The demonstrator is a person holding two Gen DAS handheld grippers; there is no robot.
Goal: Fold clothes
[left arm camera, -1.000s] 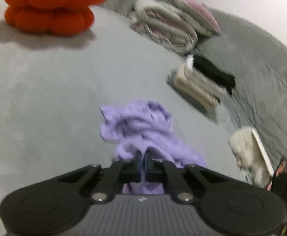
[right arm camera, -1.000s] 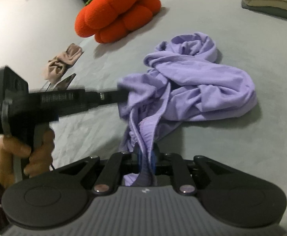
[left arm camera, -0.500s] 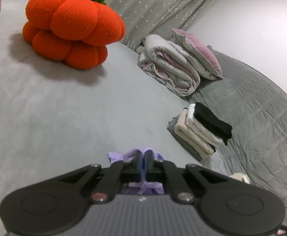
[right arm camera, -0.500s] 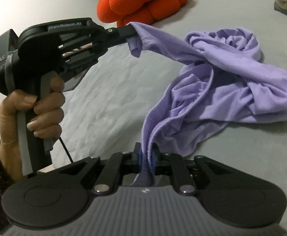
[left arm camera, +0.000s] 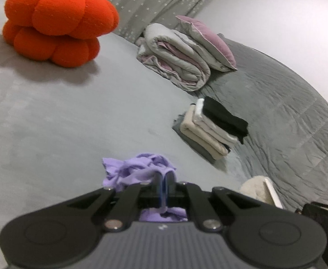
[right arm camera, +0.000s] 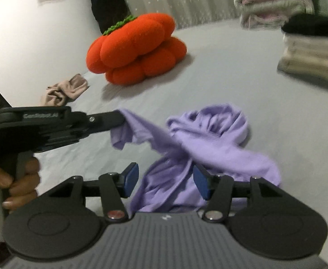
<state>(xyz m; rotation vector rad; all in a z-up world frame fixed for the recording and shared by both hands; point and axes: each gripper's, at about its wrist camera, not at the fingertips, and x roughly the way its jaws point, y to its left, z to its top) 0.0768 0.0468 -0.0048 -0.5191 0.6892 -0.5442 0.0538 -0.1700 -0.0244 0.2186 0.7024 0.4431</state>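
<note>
1. My left gripper (right arm camera: 121, 118) is clenched on an edge of the lilac garment (right arm camera: 208, 148), holding that corner up off the grey bed (right arm camera: 231, 71).
2. My right gripper (right arm camera: 166, 180) is opening; its blue pads (right arm camera: 131, 179) stand apart with cloth lying loose between them, not pressed.
3. The rest of the garment sits crumpled on the bed, in front of the orange pumpkin cushion (right arm camera: 137, 49).
4. A stack of folded clothes (left arm camera: 213, 127) lies off to the right.
</note>
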